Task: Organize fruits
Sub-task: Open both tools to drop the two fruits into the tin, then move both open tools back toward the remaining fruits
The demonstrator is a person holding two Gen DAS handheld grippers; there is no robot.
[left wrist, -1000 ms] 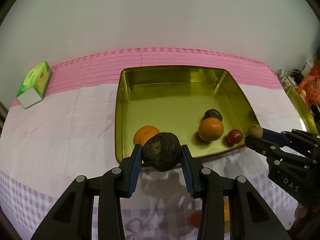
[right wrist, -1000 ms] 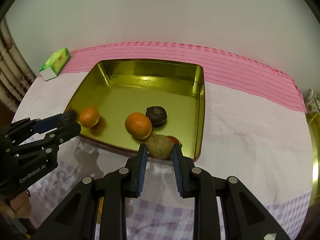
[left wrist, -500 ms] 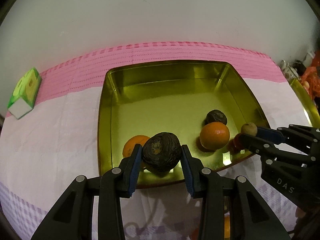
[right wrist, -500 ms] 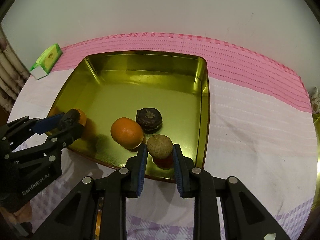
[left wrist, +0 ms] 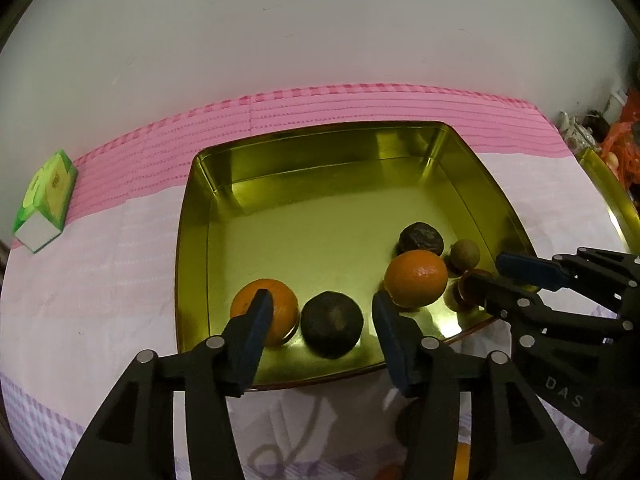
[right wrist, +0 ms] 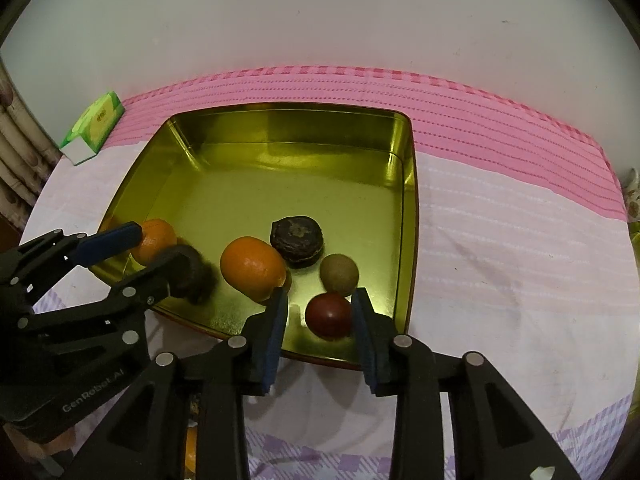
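Between the spread fingers of the left gripper (left wrist: 322, 322), in the left wrist view, a dark wrinkled round fruit (left wrist: 332, 323) sits released on the floor of the shallow gold metal tray (left wrist: 192, 240), touching neither pad. A small orange (left wrist: 266, 310) lies just behind the left finger, a larger orange (left wrist: 416, 278) beyond the right one. The gripper reaches in low over the near rim; drawing it straight back, fingers wide, should avoid nudging either orange.

In the right wrist view, the right gripper (right wrist: 320, 320) also stands open, straddling a dark red round fruit (right wrist: 329, 315) near the tray's near right corner. A brown-green round fruit (right wrist: 339, 274) rests free just ahead of it, beside a flattened dark fruit (right wrist: 298, 241). Lifting before retreating would keep the red fruit from rolling.
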